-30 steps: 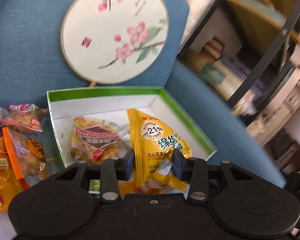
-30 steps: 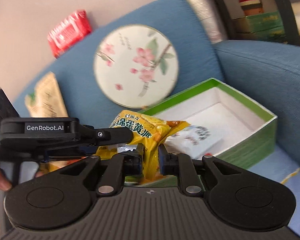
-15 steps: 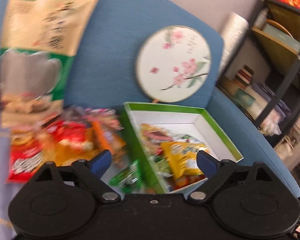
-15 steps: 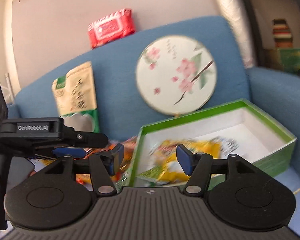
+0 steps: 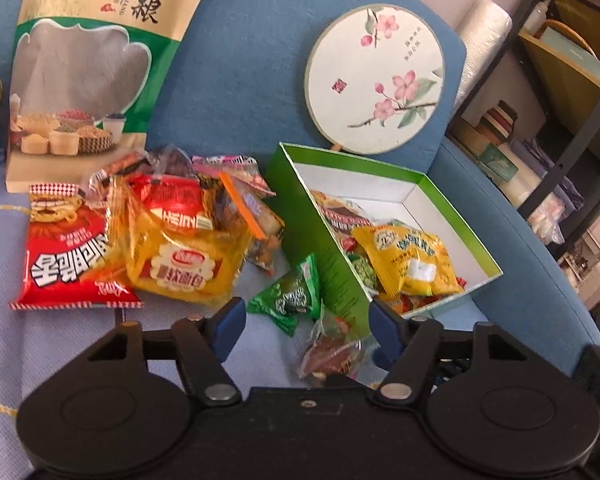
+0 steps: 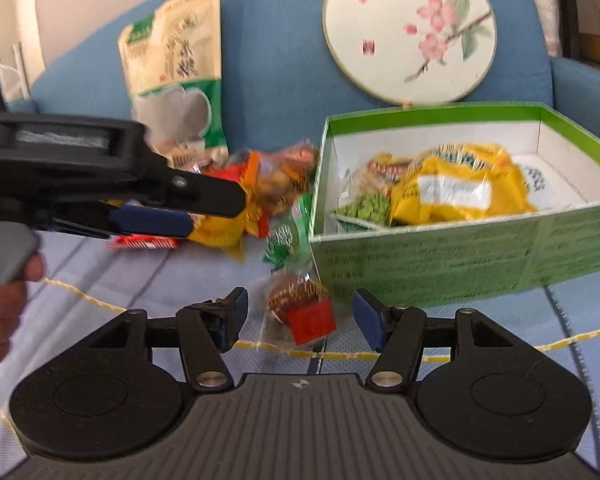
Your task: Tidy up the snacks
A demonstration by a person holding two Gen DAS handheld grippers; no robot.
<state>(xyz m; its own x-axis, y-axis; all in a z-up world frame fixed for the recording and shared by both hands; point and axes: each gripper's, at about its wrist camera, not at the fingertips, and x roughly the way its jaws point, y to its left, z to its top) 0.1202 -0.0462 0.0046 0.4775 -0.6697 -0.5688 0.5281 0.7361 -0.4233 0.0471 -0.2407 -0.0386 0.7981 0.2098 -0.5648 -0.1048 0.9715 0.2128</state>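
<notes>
1. My left tool (image 5: 306, 320) is closing with nothing gripped; the green packet (image 5: 292, 294) and red-brown packet (image 5: 332, 354) lie between its jaws, untouched.
2. My right tool (image 6: 300, 314) is also closing, empty; the red-brown packet (image 6: 304, 312) sits on the sofa seat (image 6: 140, 280) between its pads, not pressed.
3. The green box (image 6: 440, 256) stands open on the seat and holds a yellow packet (image 6: 456, 190) among others.
4. The snack pile (image 5: 152, 232) lies just left of the box.

A round blossom-painted fan (image 5: 375, 80) leans on the blue sofa (image 5: 260, 60) beside a black shelf (image 5: 572, 92).
</notes>
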